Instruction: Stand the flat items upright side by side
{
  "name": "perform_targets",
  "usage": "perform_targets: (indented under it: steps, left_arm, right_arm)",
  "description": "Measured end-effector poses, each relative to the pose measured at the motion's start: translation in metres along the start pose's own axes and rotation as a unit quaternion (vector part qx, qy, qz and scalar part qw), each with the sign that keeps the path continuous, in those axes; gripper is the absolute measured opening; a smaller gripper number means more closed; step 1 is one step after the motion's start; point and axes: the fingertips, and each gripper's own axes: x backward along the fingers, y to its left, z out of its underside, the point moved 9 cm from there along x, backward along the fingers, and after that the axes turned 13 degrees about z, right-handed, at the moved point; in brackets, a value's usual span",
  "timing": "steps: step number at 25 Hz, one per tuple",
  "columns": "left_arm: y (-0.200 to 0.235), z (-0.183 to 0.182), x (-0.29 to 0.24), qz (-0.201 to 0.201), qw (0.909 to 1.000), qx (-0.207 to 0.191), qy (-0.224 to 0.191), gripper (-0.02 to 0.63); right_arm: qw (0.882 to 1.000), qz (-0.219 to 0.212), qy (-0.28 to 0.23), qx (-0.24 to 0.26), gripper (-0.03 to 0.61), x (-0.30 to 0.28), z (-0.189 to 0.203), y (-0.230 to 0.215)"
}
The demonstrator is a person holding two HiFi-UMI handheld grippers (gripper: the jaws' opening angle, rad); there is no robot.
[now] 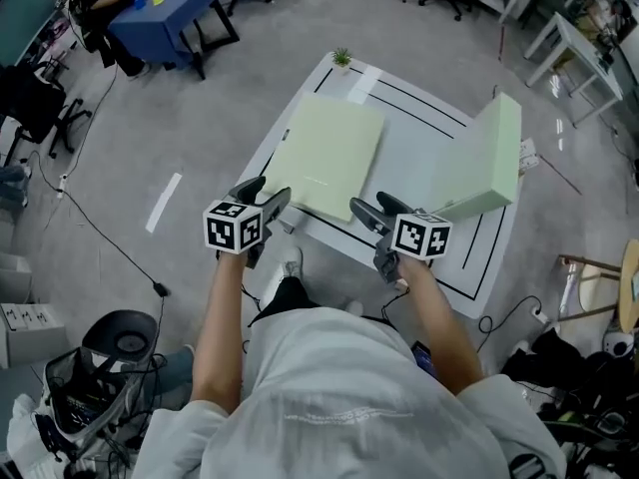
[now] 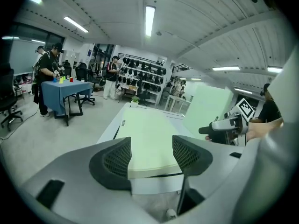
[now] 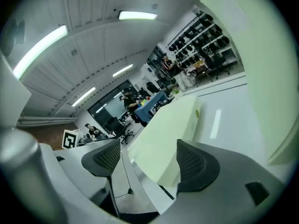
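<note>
A pale green slab (image 1: 329, 158) lies flat on the left half of the white table (image 1: 419, 168). A second pale green slab (image 1: 494, 158) stands upright on the table's right side. My left gripper (image 1: 265, 196) hovers open at the flat slab's near left corner, with nothing between its pads. My right gripper (image 1: 372, 208) hangs open just off the table's near edge, between the two slabs. In the left gripper view the flat slab (image 2: 147, 139) lies just beyond the open jaws (image 2: 150, 157). The right gripper view shows its corner (image 3: 168, 134) ahead of the open jaws (image 3: 148, 160).
A small potted plant (image 1: 341, 58) stands at the table's far edge. Black lines mark the tabletop. A blue table (image 1: 170, 8) with people around it is far left. Office chairs, white desks (image 1: 579, 48) and a floor cable (image 1: 110, 238) surround the area.
</note>
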Motion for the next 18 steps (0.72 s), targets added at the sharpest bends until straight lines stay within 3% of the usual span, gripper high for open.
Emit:
perform_targets:
  steps: [7, 12, 18]
  left_arm:
    - [0.082, -0.025, -0.041, 0.069, 0.9954, 0.030, 0.059, 0.339]
    - [0.122, -0.032, -0.076, 0.124, 0.9861, 0.060, 0.092, 0.359]
    - [0.151, -0.029, -0.107, 0.177, 0.9723, 0.087, 0.126, 0.385]
  right_arm:
    - [0.991, 0.058, 0.041, -0.117, 0.397, -0.066, -0.016, -0.030]
    - [0.984, 0.096, 0.043, -0.143, 0.412, -0.088, -0.024, -0.052]
    - [0.982, 0.087, 0.051, -0.161, 0.422, -0.115, -0.024, -0.063]
